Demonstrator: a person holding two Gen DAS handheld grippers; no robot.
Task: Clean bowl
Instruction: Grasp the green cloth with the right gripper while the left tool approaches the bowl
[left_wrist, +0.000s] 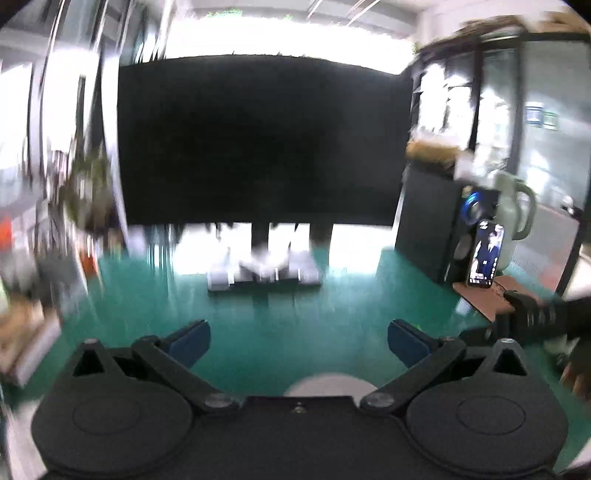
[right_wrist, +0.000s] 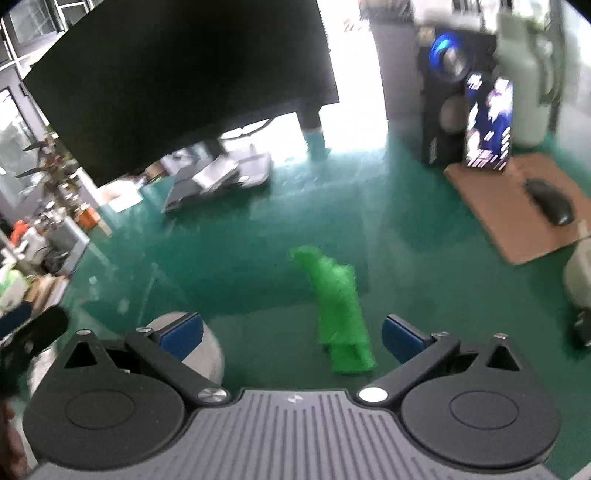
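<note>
Here, glossy green tabletop (right_wrist: 258, 236) is bearing a round white bowl (right_wrist: 207, 347), lying low at left, and a crumpled bright-green cloth (right_wrist: 340, 314), running lengthwise away. Left gripper (left_wrist: 299, 341) and right gripper (right_wrist: 291, 336) are gaping wide, empty.

We find the crumpled green cloth (right_wrist: 341, 314) lying on the green worktop (right_wrist: 258, 240), right of the round white bowl (right_wrist: 207, 350). Behind both stands the large black monitor (right_wrist: 177, 81). Far right, the black computer mouse (right_wrist: 550, 201) rests on the brown rectangular mat (right_wrist: 491, 206), with the upright lit smartphone (right_wrist: 489, 123) at the mat's rear edge.
</note>
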